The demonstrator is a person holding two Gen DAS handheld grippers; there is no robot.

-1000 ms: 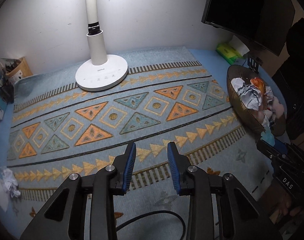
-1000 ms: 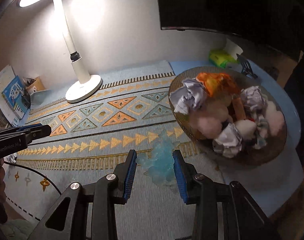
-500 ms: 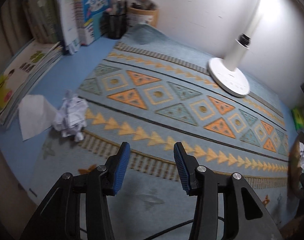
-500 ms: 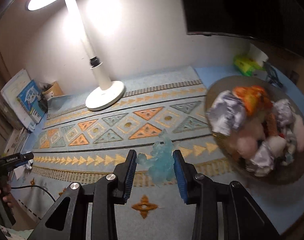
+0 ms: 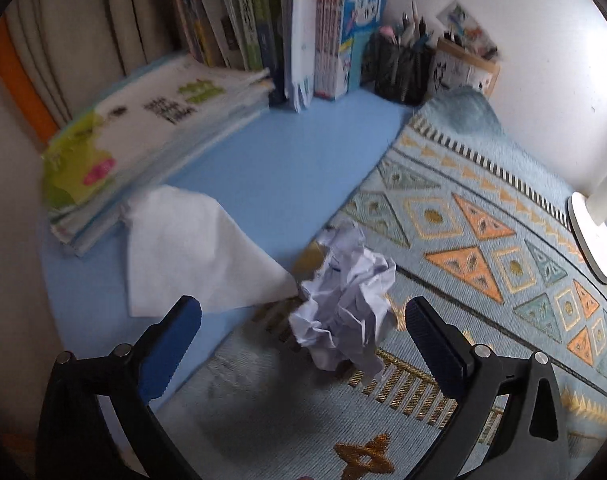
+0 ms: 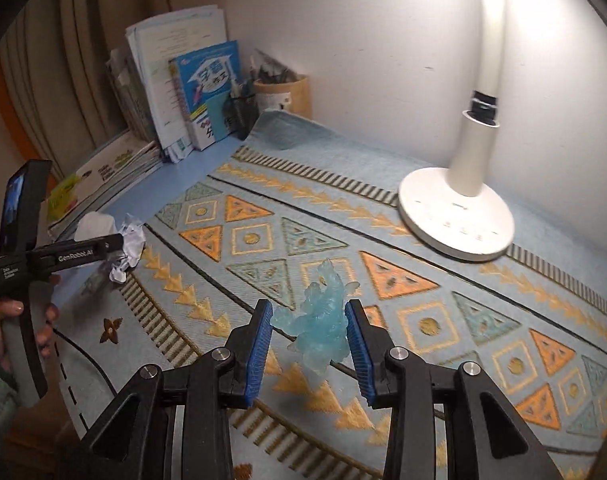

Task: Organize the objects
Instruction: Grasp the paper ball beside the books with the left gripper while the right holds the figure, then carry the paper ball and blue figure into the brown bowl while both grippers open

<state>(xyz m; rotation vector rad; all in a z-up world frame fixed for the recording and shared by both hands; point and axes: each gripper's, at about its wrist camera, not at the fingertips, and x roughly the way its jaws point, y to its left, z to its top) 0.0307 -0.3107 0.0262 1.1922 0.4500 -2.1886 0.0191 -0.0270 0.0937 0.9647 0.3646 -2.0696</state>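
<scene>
Where left tongs (image 6: 115,246) reach crumpled paper (image 6: 129,248), label reads "GenRobot.AI".

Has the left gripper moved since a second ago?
Yes. The left gripper swung left, away from the lamp base, and now straddles the crumpled paper with jaws open wide.

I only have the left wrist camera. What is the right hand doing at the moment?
Observer: The right tongs are shut on a translucent blue figurine, over the middle of the patterned mat.
Operator: How do my left tongs look from that side?
Observer: The right wrist view shows the left tongs right at the crumpled paper ball, which lies at the mat's left edge.
</scene>
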